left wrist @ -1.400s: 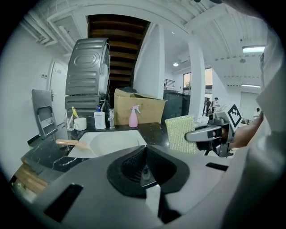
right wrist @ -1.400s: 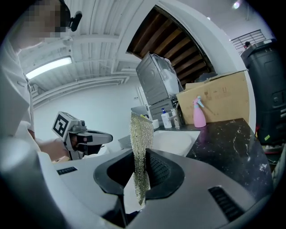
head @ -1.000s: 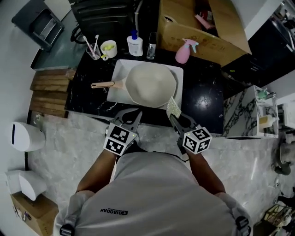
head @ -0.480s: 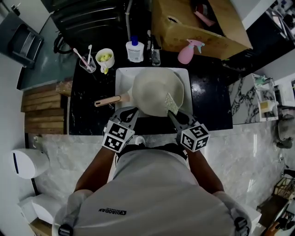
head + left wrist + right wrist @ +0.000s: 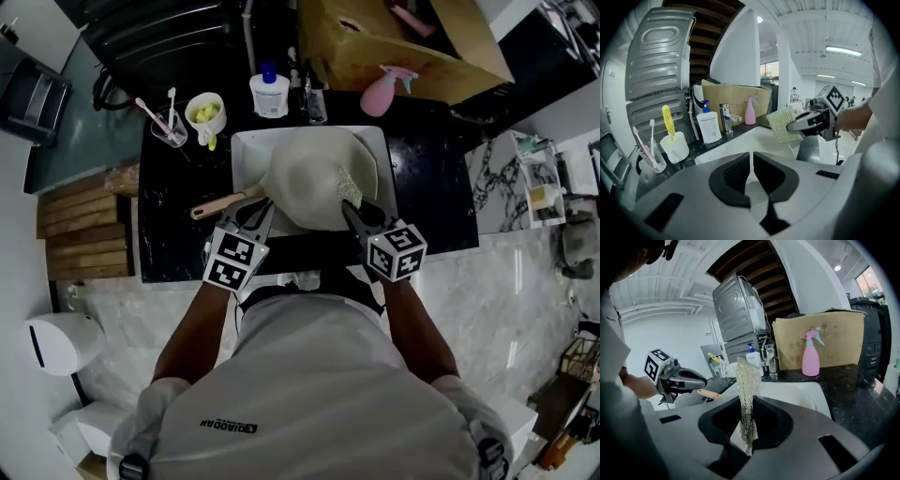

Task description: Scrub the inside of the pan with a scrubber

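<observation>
Moved since earlier frames: the left gripper [image 5: 259, 212] and right gripper [image 5: 353, 208] have both come forward from the near edge of the worktop [image 5: 431, 202] toward the pan [image 5: 314, 173]. The scrubber [image 5: 349, 186], formerly at the near right corner of the sink basin [image 5: 246, 150], now shows over the pan's near right part.
Pan: cream-coloured, lying in the white sink basin. Its wooden handle [image 5: 223, 202] points left and near.
Left gripper: jaws pressed together with nothing between them. The tips are just beside the place where the handle joins the pan; contact cannot be told.
Right gripper: jaws pinching the scrubber by its lower edge. The sheet stands upright out of them in the right gripper view.
Scrubber: pale, glittery mesh, flat and thin. Whether it touches the pan's surface cannot be told.
Far side of worktop, left to right: a glass [image 5: 169, 127] with toothbrushes, a cup [image 5: 205, 111] with a yellow brush, a white soap bottle [image 5: 269, 94] with a blue cap, a tap [image 5: 314, 101] and a pink spray bottle [image 5: 379, 97].
Behind the bottles: an open cardboard box [image 5: 403, 52], far right.
</observation>
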`<state>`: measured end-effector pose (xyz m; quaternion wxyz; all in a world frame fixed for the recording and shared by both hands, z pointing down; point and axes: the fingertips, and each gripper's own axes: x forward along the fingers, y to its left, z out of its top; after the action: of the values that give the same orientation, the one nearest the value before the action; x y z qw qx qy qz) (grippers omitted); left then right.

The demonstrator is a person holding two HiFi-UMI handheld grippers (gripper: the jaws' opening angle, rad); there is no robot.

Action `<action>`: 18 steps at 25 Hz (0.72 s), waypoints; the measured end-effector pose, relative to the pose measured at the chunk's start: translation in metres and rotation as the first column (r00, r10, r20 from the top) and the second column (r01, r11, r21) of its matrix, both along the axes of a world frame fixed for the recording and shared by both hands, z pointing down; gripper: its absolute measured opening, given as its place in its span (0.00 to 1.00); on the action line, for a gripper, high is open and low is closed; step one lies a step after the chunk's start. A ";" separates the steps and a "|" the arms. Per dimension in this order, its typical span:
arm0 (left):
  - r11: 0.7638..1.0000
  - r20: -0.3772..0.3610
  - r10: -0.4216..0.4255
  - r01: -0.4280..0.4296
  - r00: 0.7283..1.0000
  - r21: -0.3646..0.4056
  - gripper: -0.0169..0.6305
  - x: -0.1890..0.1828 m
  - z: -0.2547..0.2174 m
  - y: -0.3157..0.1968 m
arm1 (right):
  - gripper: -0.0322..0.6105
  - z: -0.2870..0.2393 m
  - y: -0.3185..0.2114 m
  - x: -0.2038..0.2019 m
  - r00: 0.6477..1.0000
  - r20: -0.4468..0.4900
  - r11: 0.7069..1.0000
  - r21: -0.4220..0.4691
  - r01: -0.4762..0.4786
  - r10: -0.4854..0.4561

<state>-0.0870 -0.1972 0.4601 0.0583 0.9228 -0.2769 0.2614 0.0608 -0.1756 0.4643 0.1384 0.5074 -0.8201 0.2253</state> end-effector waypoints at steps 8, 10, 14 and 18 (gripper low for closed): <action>0.999 0.111 0.028 -0.024 0.993 -0.030 0.24 -0.017 0.037 -0.020 | 0.17 0.027 -0.043 0.002 0.992 -0.104 0.997 -0.043 0.069 -0.073; 1.000 0.161 0.018 -0.015 0.987 -0.024 0.26 -0.024 0.048 -0.030 | 0.17 0.036 -0.056 0.001 0.983 -0.154 0.994 -0.052 0.093 -0.100; 0.993 0.313 0.114 -0.096 0.943 -0.072 0.30 -0.030 0.082 -0.032 | 0.17 0.053 -0.078 -0.001 0.966 -0.216 0.989 -0.082 0.125 -0.140; 0.977 0.445 0.214 -0.196 0.870 -0.085 0.35 -0.031 0.101 -0.034 | 0.17 0.072 -0.099 0.001 0.963 -0.218 0.983 -0.124 0.134 -0.159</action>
<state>-0.1184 -0.2308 0.5614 -0.0186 0.8596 -0.1785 0.4783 0.0619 -0.2744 0.5364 0.2748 0.4594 -0.8209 0.1990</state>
